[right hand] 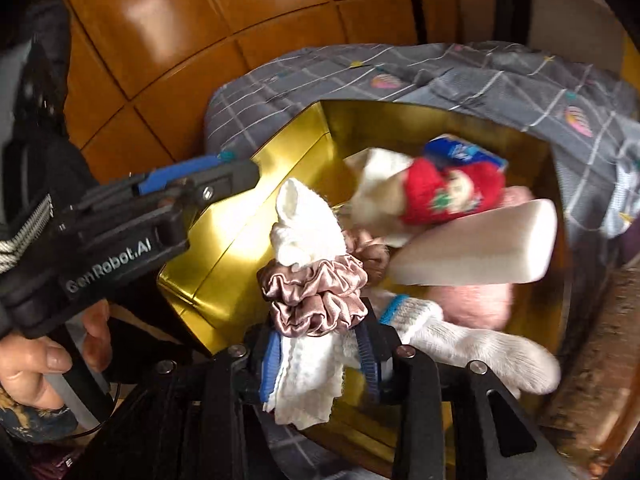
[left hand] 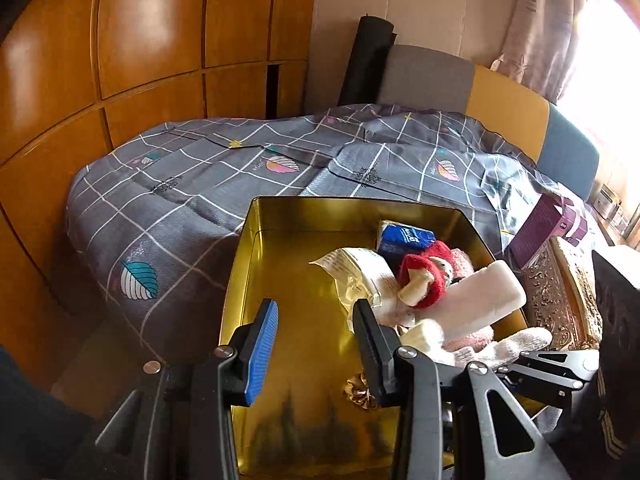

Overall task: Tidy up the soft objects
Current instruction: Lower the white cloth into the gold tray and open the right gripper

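Your right gripper (right hand: 320,354) has a white cloth (right hand: 308,376) and a pink satin scrunchie (right hand: 316,300) bunched between its part-open jaws, right over the near edge of the gold tin (right hand: 224,264); whether the pads still press on them you cannot tell. Both are light, limp and slippery, so pinch the gathered middle, not a loose end. Your left gripper (left hand: 316,344) hangs part open and empty above the tin's bare side. A red knitted toy (right hand: 452,192), a white sponge block (right hand: 480,240) and a white sock (right hand: 480,344) already lie inside, on the grey bedspread (left hand: 168,208)
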A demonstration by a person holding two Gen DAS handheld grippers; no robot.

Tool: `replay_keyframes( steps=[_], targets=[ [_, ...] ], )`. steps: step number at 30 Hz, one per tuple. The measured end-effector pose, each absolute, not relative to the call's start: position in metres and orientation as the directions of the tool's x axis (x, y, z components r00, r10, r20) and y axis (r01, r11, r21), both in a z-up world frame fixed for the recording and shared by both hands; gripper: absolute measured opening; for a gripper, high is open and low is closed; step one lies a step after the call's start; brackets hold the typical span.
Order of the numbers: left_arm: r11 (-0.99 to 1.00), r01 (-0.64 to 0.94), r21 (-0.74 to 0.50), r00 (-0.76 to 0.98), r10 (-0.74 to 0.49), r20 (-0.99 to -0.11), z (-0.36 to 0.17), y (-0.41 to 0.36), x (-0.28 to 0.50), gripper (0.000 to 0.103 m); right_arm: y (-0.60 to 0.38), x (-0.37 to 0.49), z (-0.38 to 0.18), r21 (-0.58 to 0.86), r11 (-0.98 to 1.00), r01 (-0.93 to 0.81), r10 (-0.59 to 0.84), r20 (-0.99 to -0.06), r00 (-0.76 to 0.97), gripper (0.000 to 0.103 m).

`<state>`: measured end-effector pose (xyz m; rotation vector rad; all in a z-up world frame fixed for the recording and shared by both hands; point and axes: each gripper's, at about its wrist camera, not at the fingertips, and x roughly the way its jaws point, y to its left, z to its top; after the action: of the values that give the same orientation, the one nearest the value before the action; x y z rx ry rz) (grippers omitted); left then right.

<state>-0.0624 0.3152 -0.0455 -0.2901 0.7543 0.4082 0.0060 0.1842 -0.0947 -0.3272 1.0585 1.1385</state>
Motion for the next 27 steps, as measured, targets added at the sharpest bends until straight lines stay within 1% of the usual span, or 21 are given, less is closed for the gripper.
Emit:
replay_keyframes(
  steps=[1, 3, 5, 11, 14, 19, 27],
  targets=[
    [0.882, -0.459, -0.109, 0.655, 0.253, -0.712, -0.046, 0.315, -0.063, 0.039, 0.185, 0.005, -0.095, 0.283, 0.435, -0.855, 0.583, -0.812, 0.028, 0.048],
    [0.882, -0.459, -0.109, 0.655, 0.253, -0.712, -0.046, 0.315, -0.062, 0.039, 0.182, 0.004, -0.096, 0.281, 0.443, -0.852, 0.583, -0.811, 0.036, 0.065],
    [0.883, -0.457, -0.108, 0.658, 0.253, -0.709, -0.045, 0.315, -0.063, 0.039, 0.179, 0.003, -0.093, 0.300, 0.450, -0.841, 0.586, -0.810, 0.025, 0.072],
    [0.899, -0.426, -0.100, 0.671, 0.240, -0.701, -0.043, 0.304, -0.062, 0.039, 0.162, 0.002, -0.079, 0.286, 0.484, -0.827, 0.595, -0.801, 0.071, 0.073],
    [0.909, -0.406, -0.092, 0.681, 0.234, -0.694, -0.040, 0.296, -0.061, 0.039, 0.155, -0.002, -0.073, 0.235, 0.497, -0.835, 0.590, -0.798, 0.126, 0.073],
    [0.930, -0.361, -0.074, 0.698, 0.217, -0.683, -0.033, 0.280, -0.059, 0.039, 0.133, -0.003, -0.055, 0.175, 0.529, -0.830, 0.599, -0.770, 0.219, 0.073],
    [0.956, -0.289, -0.045, 0.717, 0.185, -0.672, -0.025, 0.252, -0.054, 0.039, 0.075, 0.009, -0.020, 0.143, 0.611, -0.779, 0.603, -0.722, 0.340, 0.074]
  ],
)
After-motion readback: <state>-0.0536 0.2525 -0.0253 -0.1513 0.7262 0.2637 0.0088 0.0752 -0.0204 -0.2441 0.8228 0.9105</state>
